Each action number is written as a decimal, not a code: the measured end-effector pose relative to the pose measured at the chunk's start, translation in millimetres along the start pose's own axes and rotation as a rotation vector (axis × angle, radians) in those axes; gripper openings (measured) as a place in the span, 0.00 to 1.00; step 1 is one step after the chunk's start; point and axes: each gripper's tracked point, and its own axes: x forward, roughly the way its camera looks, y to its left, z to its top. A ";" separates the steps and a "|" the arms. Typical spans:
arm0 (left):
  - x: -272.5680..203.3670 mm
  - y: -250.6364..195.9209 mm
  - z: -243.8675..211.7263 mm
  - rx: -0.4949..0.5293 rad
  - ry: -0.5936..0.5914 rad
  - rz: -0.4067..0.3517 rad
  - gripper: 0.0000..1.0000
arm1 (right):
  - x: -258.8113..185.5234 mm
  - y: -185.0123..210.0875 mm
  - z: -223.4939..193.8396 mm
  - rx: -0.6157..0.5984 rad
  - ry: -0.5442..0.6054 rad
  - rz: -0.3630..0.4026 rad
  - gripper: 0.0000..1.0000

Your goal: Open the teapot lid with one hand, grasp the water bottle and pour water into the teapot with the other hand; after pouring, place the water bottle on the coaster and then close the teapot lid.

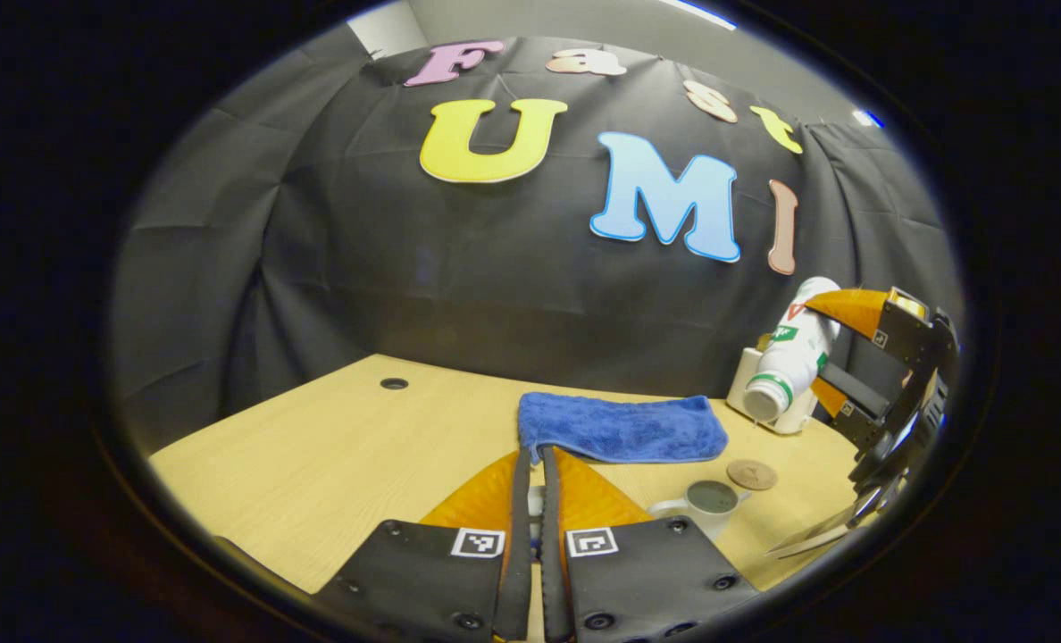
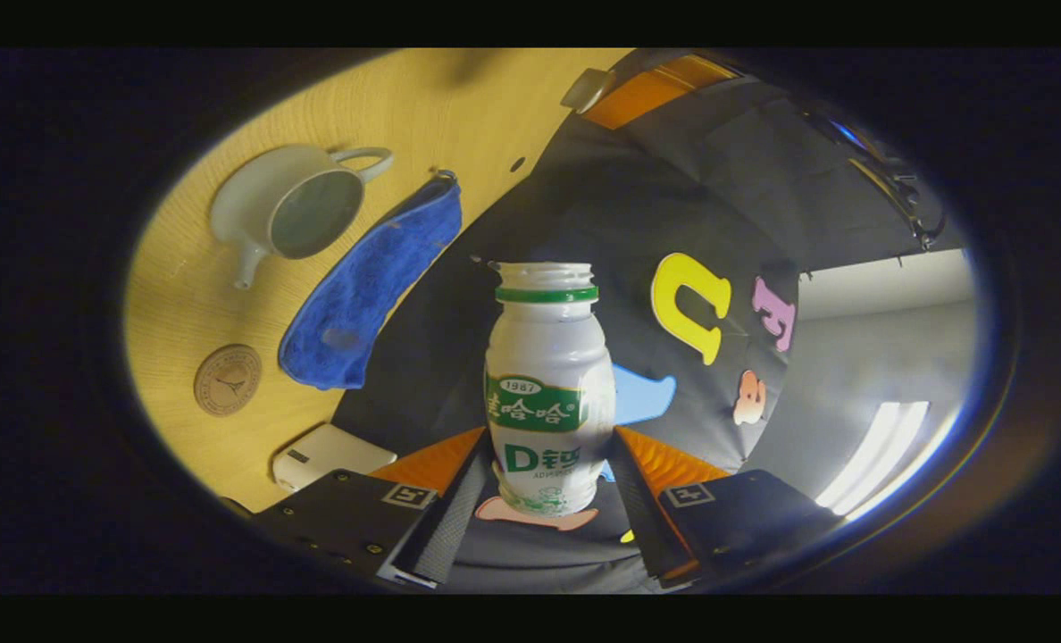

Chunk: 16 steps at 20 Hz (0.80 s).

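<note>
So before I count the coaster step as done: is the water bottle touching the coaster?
Apart. The left gripper view shows the water bottle held tilted in the right gripper, well above the table, with the coaster lying bare.

Left claw [image 1: 530,509] housing: two dark plates, one to each finger, edged with round screws.
Left claw markings: a square black-and-white tag on each plate.
Right claw [image 2: 544,487] housing: dark plates with small screws, ribbed strips along the fingers' inner faces.
Right claw markings: square black-and-white tags, one per plate.
</note>
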 end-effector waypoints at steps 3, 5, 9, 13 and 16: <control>0.3 0.1 0.0 0.000 -0.003 -0.003 0.15 | -6.4 24.2 -2.0 0.113 0.035 0.064 0.78; -0.5 0.1 0.7 -0.001 -0.007 -0.003 0.15 | -11.3 41.2 -4.2 0.215 0.070 0.113 0.77; -0.7 -0.3 1.2 -0.003 -0.016 -0.010 0.15 | -24.9 74.6 -1.6 0.519 0.159 0.224 0.78; -0.3 -1.1 0.8 -0.003 -0.018 -0.022 0.11 | -31.9 80.0 5.4 0.721 0.205 0.263 0.78; 0.7 -2.0 -1.2 0.008 -0.014 -0.029 0.15 | -33.8 78.0 -0.4 0.834 0.242 0.254 0.77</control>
